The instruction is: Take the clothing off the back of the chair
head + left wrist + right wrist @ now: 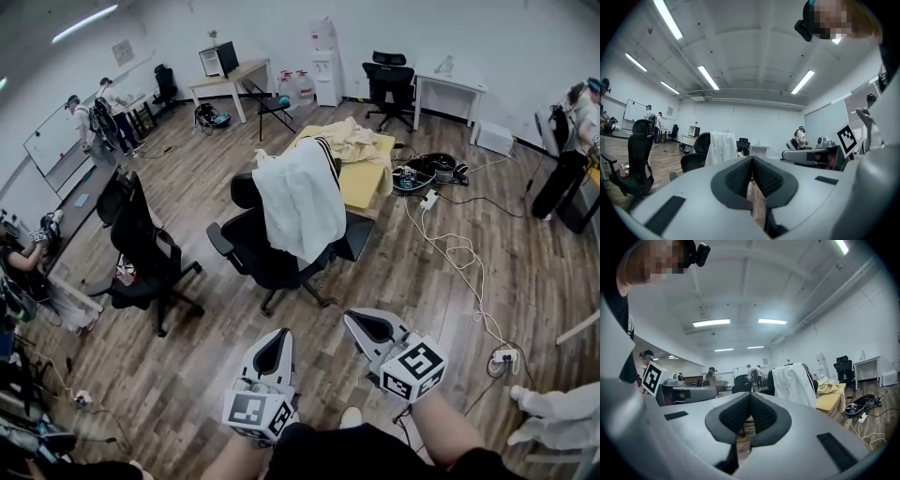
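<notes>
Both grippers sit low at the near edge of the head view. Left gripper [276,339]: jaws closed pad to pad, nothing between them. Right gripper [362,323]: same, jaws fully together and empty. Both point roughly level across the wood-plank floor [450,309].

Progress: zero, as I read it. The white jacket with black stripes along its edge [302,202] is still draped over the backrest of the black wheeled office chair [258,258], hanging down towards the seat. No contact with it.

Geometry: the jacket is well apart from both sets of jaws, with open floor between. In the left gripper view it sits above and left of the jaw line; in the right gripper view, above and right of it. So the chair is straight ahead, roughly between the two grippers.

Behind the chair is a yellow surface [364,187] with a crumpled beige cloth heap [352,139] on it. That heap is separate from the jacket, not the target.

Left to do: close the gap, open the jaws, grip the fabric near the top of the backrest, lift it clear.
</notes>
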The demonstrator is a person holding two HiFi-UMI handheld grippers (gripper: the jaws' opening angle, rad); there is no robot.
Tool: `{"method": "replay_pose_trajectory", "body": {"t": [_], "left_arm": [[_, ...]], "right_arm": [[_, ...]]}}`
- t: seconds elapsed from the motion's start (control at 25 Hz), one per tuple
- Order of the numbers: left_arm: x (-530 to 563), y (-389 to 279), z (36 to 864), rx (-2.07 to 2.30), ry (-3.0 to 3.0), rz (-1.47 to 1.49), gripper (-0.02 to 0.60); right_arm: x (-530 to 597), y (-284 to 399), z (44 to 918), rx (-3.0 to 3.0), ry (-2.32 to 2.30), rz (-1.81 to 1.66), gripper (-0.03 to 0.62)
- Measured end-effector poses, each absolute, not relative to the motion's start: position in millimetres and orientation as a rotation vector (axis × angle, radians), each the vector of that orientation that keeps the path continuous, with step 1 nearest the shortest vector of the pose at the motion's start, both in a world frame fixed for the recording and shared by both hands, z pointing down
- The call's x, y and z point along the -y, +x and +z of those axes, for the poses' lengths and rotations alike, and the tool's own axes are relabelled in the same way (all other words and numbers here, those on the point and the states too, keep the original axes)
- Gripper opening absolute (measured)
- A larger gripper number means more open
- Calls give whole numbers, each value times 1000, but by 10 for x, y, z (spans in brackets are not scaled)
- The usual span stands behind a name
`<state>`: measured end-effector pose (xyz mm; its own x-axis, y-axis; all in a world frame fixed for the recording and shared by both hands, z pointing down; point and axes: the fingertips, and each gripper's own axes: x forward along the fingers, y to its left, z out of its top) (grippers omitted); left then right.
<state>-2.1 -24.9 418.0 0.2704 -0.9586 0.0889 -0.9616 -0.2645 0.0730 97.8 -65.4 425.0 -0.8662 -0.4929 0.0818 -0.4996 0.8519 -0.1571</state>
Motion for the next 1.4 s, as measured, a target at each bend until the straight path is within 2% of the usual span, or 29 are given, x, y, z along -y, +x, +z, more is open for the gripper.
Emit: {"method": "replay_pose_trajectory", "body": {"t": [0.52,1.4], "left_arm": [[539,-191,4118,1852,2413,49,18],[1453,-1239,4022,1663,2571,-24,18]], "right_arm": [[1012,834,4173,3005,814,276,12],[1974,-209,4004,2941,1062,225,12]]}}
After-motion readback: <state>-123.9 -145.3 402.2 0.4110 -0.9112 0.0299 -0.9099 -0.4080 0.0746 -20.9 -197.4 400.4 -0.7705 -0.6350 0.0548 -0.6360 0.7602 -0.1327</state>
